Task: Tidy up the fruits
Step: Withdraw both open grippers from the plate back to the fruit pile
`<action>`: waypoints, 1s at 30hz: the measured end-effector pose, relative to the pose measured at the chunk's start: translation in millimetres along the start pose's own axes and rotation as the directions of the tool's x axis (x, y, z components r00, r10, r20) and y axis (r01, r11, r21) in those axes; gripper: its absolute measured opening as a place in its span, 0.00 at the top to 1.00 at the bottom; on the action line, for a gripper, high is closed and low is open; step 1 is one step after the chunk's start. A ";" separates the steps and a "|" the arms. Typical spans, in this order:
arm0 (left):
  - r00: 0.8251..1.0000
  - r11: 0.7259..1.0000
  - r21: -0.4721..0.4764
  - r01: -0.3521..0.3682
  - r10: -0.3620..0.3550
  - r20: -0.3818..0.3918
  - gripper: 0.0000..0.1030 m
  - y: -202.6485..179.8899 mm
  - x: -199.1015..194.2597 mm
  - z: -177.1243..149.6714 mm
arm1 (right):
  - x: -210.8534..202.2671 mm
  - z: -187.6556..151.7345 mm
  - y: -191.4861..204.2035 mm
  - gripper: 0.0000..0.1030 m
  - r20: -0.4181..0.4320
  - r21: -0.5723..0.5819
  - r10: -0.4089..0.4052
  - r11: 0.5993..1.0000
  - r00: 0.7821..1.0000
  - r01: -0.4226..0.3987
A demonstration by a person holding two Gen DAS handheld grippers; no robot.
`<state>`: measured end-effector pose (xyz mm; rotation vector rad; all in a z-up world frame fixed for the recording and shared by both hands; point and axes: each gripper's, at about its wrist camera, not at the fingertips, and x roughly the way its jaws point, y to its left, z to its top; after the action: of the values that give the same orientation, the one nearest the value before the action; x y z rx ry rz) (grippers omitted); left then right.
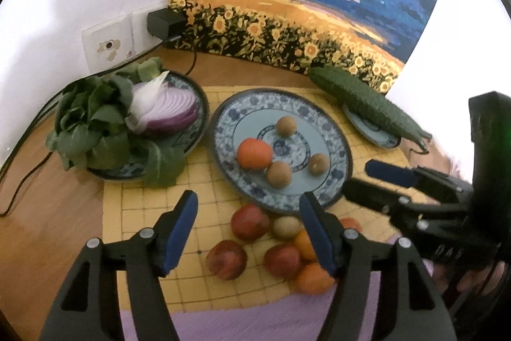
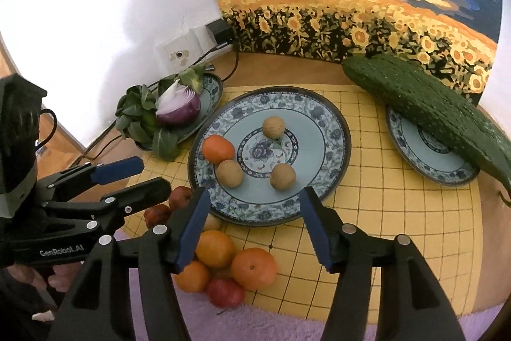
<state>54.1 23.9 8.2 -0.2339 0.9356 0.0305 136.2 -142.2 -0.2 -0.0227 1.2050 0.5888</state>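
A blue-patterned plate point(image 1: 322, 130) point(image 2: 319, 143) in the middle of the yellow mat holds one orange point(image 1: 254, 153) point(image 2: 218, 149) and three brown round fruits point(image 1: 278, 174) point(image 2: 282, 176). In front of it lies a loose pile of red fruits point(image 1: 250, 222) point(image 2: 225, 293) and oranges point(image 1: 314, 278) point(image 2: 254, 269). My left gripper point(image 1: 248, 202) point(image 2: 155, 174) hovers open above the pile, holding nothing. My right gripper point(image 2: 255, 197) point(image 1: 361, 178) is open over the plate's near rim, also holding nothing.
A plate point(image 1: 191, 85) at the left carries leafy greens point(image 1: 92, 123) and a halved red onion point(image 1: 166, 111). A small plate point(image 2: 415, 143) at the right bears a long green gourd point(image 2: 431, 111). A sunflower painting point(image 1: 287, 5), a charger point(image 1: 164, 21) with cables, and purple cloth point(image 2: 287, 325) border the mat.
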 end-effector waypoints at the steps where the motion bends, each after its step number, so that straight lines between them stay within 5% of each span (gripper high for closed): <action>1: 1.000 1.000 0.005 -0.003 0.003 -0.002 0.32 0.9 -0.8 -1.4 | -0.7 -1.9 -0.7 0.41 -0.003 0.005 0.000 1.000 1.000 0.000; 19: 0.998 0.996 -0.086 -0.006 0.001 -0.058 0.33 14.4 -4.2 -49.3 | -0.2 -38.0 -2.4 0.41 -0.082 0.046 0.008 0.999 0.997 -0.005; 23: 0.998 0.994 -0.106 0.009 -0.015 -0.056 0.50 20.9 -3.1 -49.3 | -2.8 -46.7 -4.5 0.41 -0.094 0.061 0.021 0.998 0.995 -0.015; 27: 0.998 0.995 -0.103 0.015 -0.020 -0.054 0.55 22.9 1.3 -45.8 | -5.0 -54.5 -7.2 0.41 -0.105 0.076 0.056 0.996 0.993 -0.048; 30: 0.998 0.996 -0.081 0.023 -0.029 -0.064 0.61 20.4 7.6 -44.1 | -5.7 -58.3 -5.3 0.50 -0.119 0.071 0.072 0.995 0.990 -0.063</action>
<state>21.0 33.9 -26.8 -0.3232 0.9973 0.0367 86.5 -167.8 -18.6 0.0403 1.3472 0.6125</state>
